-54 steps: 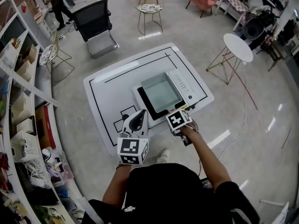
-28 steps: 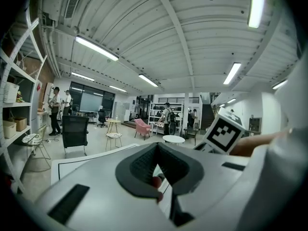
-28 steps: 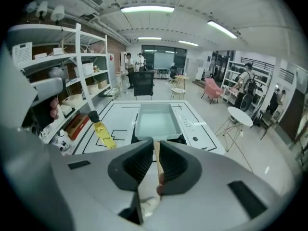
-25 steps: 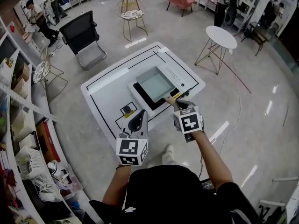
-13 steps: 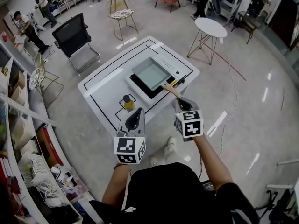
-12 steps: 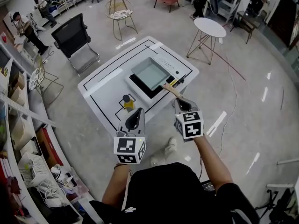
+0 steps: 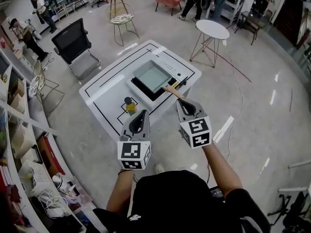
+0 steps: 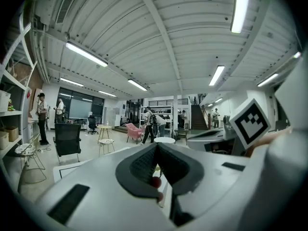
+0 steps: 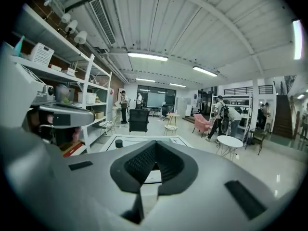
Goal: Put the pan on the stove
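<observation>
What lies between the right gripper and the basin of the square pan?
Only the handle of the pan, pointing toward the right gripper; the head view shows it.

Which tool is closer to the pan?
Right. The right tool sits just short of the pan's handle; the left tool is farther back, nearer the bottle.

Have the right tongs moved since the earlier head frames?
Yes. The right tongs have backed away from the white table toward the person: earlier over its near edge at the pan handle, now short of it.
</observation>
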